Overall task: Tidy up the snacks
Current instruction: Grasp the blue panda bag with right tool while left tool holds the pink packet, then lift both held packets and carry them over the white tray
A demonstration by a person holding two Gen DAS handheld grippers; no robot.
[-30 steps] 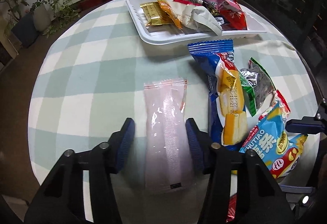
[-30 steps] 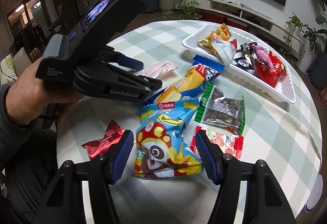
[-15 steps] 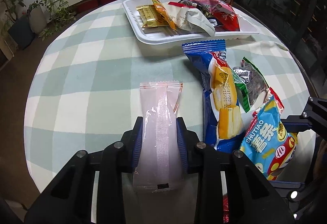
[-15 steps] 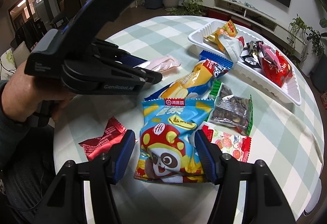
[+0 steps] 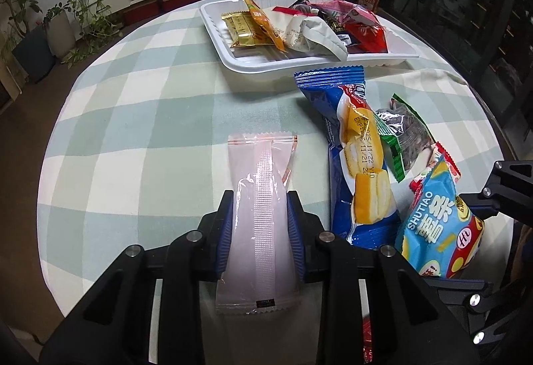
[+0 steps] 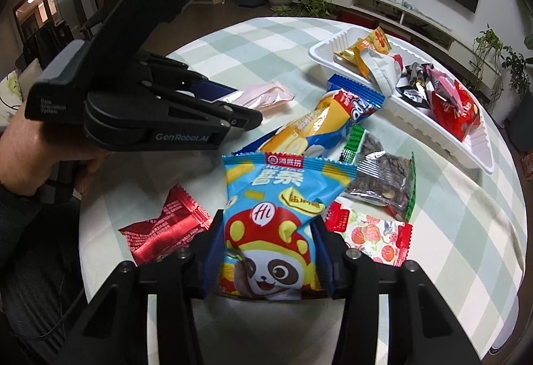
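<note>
A long pale pink packet (image 5: 263,172) lies lengthwise on the checked tablecloth. My left gripper (image 5: 260,198) is shut on its near half, both blue pads pressed to its sides. In the right wrist view the pink packet (image 6: 263,95) shows beyond the left gripper (image 6: 240,108), which a hand holds. A light blue snack bag with a panda (image 6: 279,185) sits between the pads of my right gripper (image 6: 266,231). Its jaws are closing and squeeze the bag's lower half, which crumples. The white tray (image 5: 253,65) at the far side holds several wrapped snacks.
A blue cake packet (image 5: 353,145), a green-edged seed packet (image 5: 409,132), a lychee-print packet (image 6: 369,238) and a red foil packet (image 6: 163,228) lie loose around the blue bag. The round table's edge is close on the near side. Plants and a low shelf stand beyond.
Both grippers have closed: the left onto the pink packet, the right onto the blue panda bag, which now buckles between the pads. Neither hand has shifted much.
</note>
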